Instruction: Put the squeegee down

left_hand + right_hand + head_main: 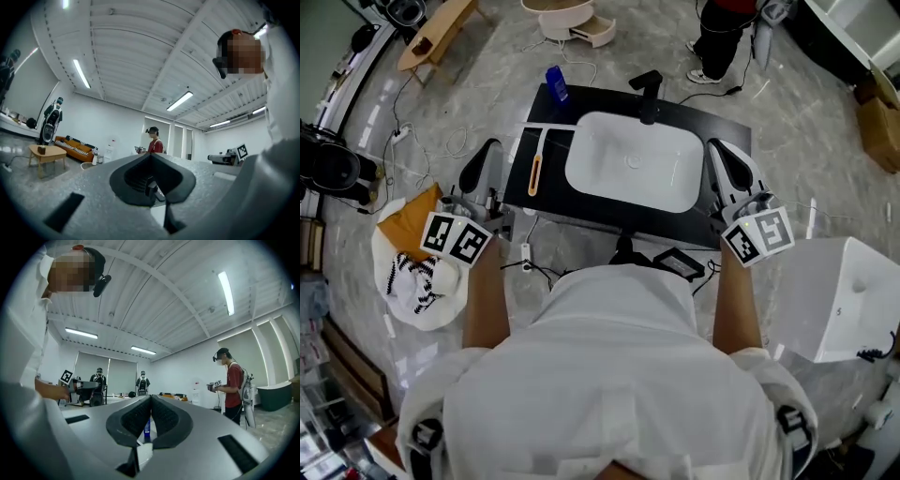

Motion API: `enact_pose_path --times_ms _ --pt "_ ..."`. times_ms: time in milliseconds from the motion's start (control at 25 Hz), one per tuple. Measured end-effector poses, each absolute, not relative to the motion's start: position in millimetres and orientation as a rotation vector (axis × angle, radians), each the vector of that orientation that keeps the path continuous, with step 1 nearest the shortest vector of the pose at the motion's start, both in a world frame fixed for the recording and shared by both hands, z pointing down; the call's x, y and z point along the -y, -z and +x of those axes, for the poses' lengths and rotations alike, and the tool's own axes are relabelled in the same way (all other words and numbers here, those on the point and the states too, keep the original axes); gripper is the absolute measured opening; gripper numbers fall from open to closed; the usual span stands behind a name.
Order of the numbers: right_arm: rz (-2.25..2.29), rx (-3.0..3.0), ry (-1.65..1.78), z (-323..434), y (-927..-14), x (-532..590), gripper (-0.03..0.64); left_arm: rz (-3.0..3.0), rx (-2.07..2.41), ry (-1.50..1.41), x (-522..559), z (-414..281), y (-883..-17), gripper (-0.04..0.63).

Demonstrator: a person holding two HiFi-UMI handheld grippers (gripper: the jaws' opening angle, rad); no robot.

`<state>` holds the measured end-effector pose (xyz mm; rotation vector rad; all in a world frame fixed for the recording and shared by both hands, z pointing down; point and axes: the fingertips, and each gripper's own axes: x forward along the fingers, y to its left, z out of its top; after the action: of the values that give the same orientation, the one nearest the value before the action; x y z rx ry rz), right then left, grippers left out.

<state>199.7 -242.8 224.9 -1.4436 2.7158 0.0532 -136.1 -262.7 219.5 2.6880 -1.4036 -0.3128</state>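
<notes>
Finds the squeegee (pixel 535 173) lying flat on the black counter (pixel 581 103), just left of the white basin (pixel 633 159), with its pale blade crosswise at the end level with the basin's far edge and its orange-and-white handle running back alongside the basin's left side. Notes no gripper in contact with it.

Records the left gripper (pixel 492 145) off the counter's edge, further left of the basin than the squeegee and apart from it. Confirms from the left gripper view that its jaws are closed tip to tip, with nothing between them.

Records the right gripper (pixel 717 148) just right of the basin, above the counter's right end. Confirms from the right gripper view that its jaws meet at the tips and hold nothing.

Notes a black faucet (pixel 648 94) at the basin's far rim and a blue bottle (pixel 556 82) at the counter corner beyond the basin's left end. Notes a white bag (pixel 417 281) with an orange item on the floor well left of the basin, and a white box (pixel 839 295) on the floor well to its right.
</notes>
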Motion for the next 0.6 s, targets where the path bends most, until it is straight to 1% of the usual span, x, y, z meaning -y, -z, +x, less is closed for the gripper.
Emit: enact_pose_path --times_ms 280,600 --pt "-1.603 -2.67 0.011 175 -248 159 0.014 2.693 1.552 0.125 185 -171 -251 0.015" --pt "-1.608 -2.732 0.049 124 -276 79 0.015 2.647 1.535 0.055 93 -200 -296 0.017"
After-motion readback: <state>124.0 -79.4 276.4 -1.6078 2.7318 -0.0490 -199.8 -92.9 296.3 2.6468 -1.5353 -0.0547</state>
